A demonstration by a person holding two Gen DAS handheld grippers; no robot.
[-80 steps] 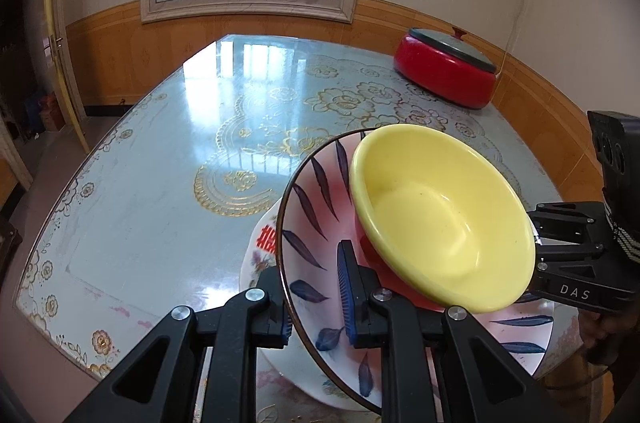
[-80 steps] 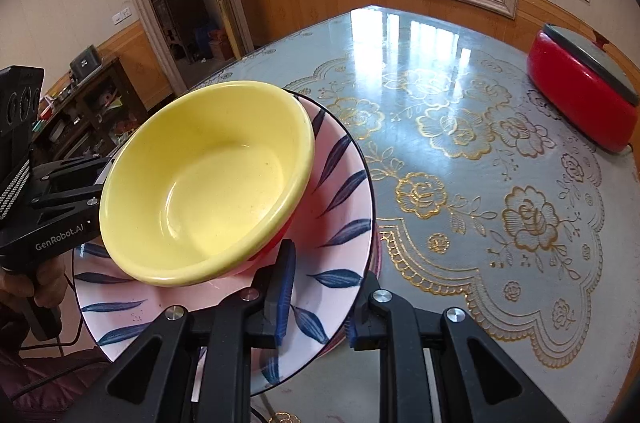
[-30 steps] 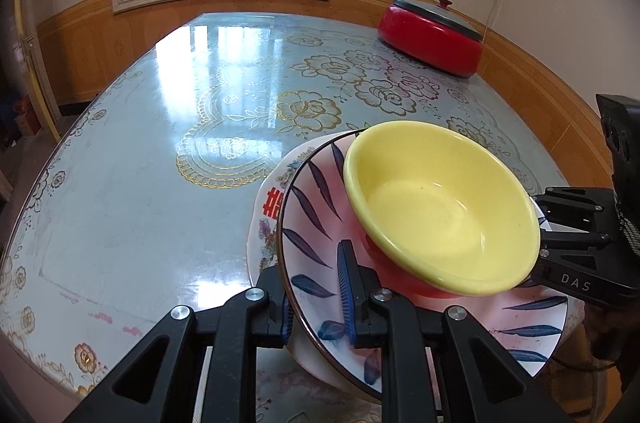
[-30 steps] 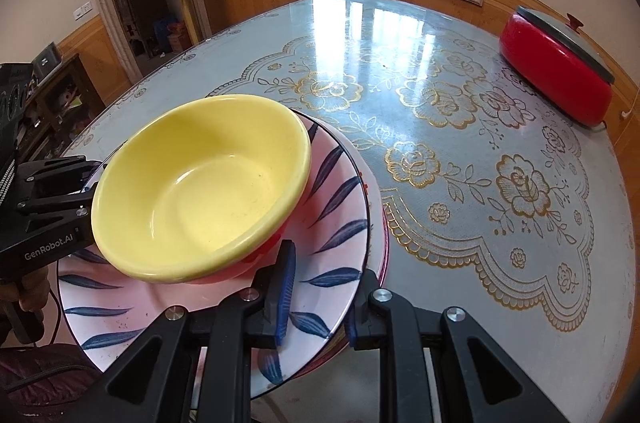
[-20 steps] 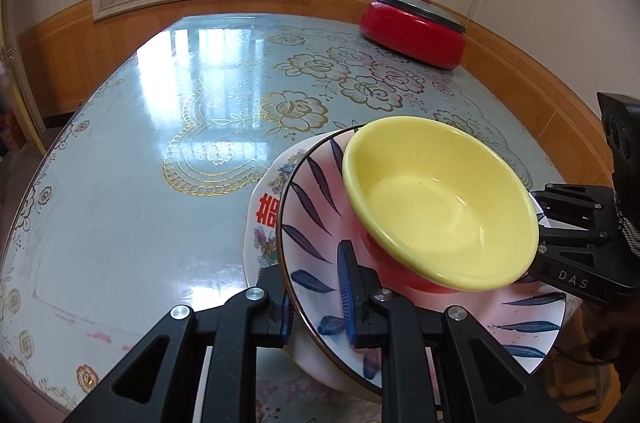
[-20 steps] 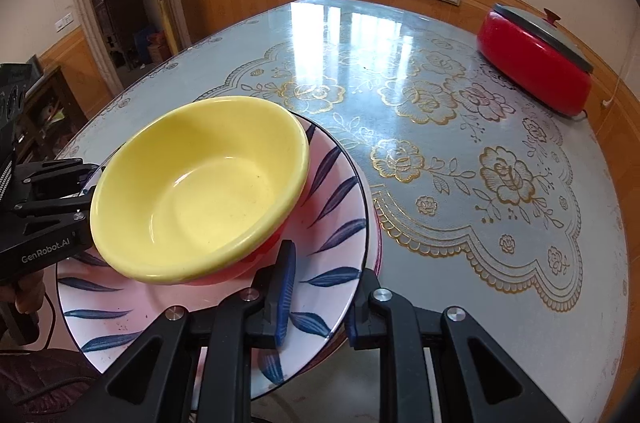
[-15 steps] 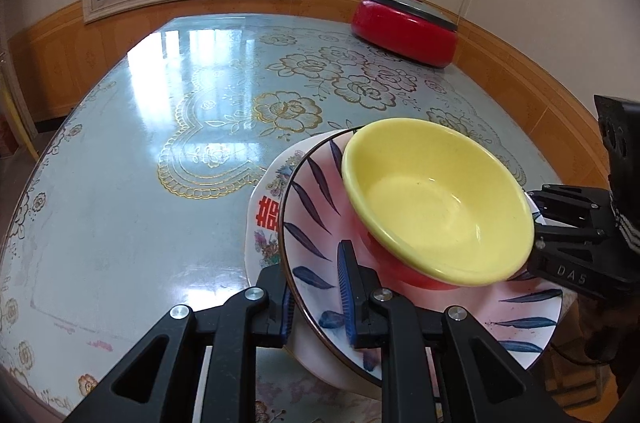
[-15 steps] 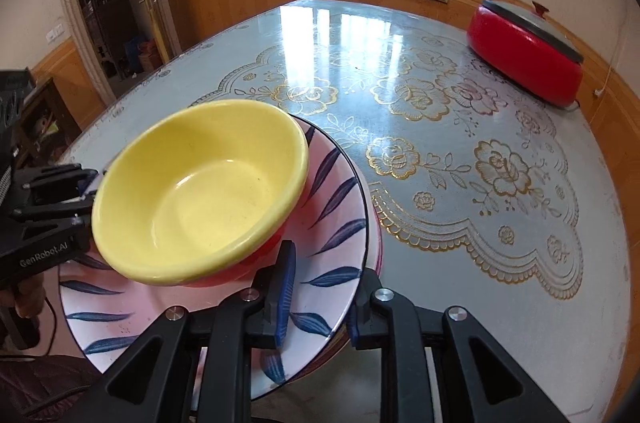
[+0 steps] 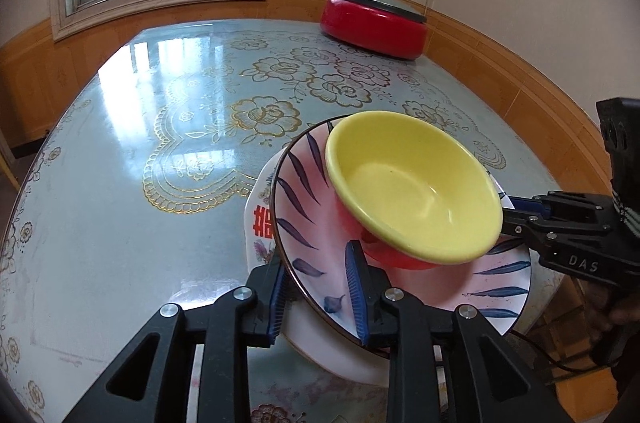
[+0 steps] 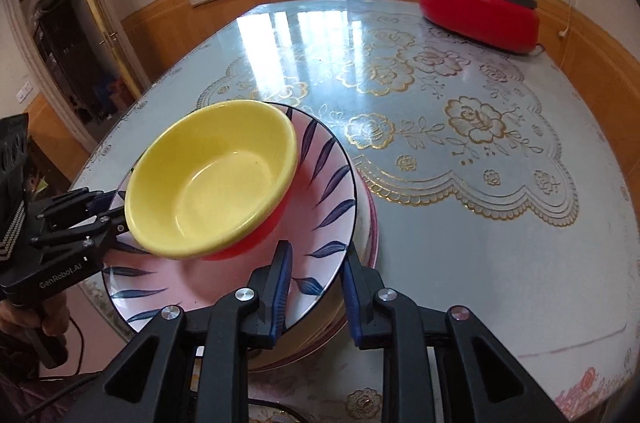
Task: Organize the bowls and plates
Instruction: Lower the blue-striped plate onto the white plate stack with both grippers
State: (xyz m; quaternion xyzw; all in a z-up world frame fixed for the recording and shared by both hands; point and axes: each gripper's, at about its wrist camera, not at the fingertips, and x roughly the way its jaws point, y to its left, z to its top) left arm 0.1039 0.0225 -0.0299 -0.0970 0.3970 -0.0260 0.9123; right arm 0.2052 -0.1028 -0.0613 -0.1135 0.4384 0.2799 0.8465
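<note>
Both grippers are working the same dish here: the pink plate with blue leaves (image 9: 308,219) sits between the two pads of the left gripper (image 9: 316,293) at its near rim, and those jaws are easing apart, the lower pad now off the underside while the upper pad lies on the plate's face. Over on the other side, the right gripper (image 10: 314,289) straddles the opposite rim of that plate, jaws closing in on it with a sliver of space showing at the outer pad, so neither gripper is truly clamped on it. Riding on the plate is the yellow bowl (image 9: 412,183), red on the outside, tilted slightly and sitting toward the plate's far side. Under the plate there is a white plate with red characters (image 9: 262,219), its edge poking out on the left, and from the right wrist view a pink-rimmed dish (image 10: 370,223) shows beneath the stack, right at the near edge of the counter (image 9: 120,191). That counter is a glossy pale blue surface with gold flower patterns, window light gleaming across it. At its far right corner stands a red electric pot with a grey lid (image 9: 376,23), well apart from the stack. A person's hand (image 10: 28,319) grips the left tool's handle at the lower left of the right wrist view.
</note>
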